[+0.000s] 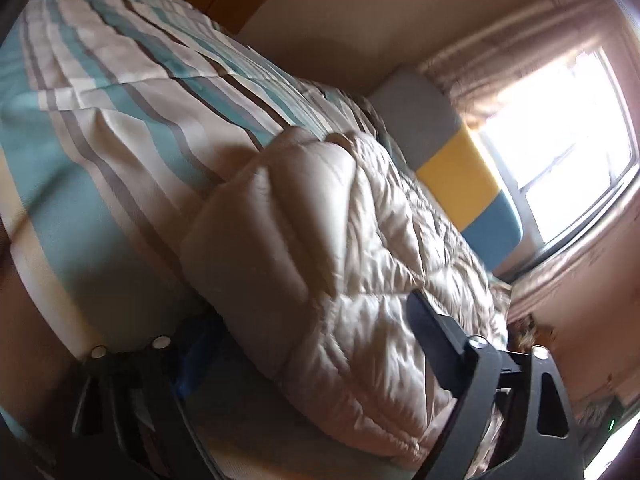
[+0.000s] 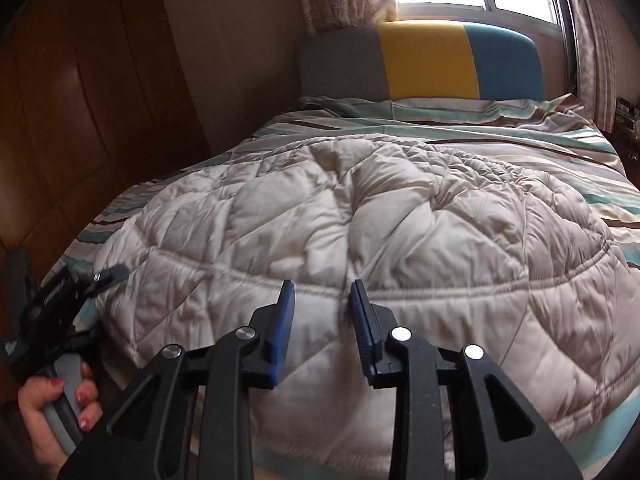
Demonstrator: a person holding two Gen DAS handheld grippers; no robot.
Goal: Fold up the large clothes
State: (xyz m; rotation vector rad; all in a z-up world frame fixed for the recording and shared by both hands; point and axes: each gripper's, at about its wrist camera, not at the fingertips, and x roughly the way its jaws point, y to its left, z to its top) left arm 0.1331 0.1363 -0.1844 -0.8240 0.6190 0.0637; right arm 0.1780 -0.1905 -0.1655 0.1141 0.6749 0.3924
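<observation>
The beige quilted coat point(image 2: 360, 220) lies spread over the striped bedsheet point(image 2: 480, 128), filling the bed ahead of both tools. The right gripper point(image 2: 322, 300) hovers at the coat's near hem — its blue-padded fingers point(image 2: 282, 320) stand a narrow gap apart, released, with the stitched hem band just beyond their tips and no fabric pinched between them. The left gripper point(image 1: 304, 320) stands wide at the coat's left edge, a padded fold bulging between its fingers — not visibly clamped. A hand point(image 2: 52, 412) holds its grey handle.
</observation>
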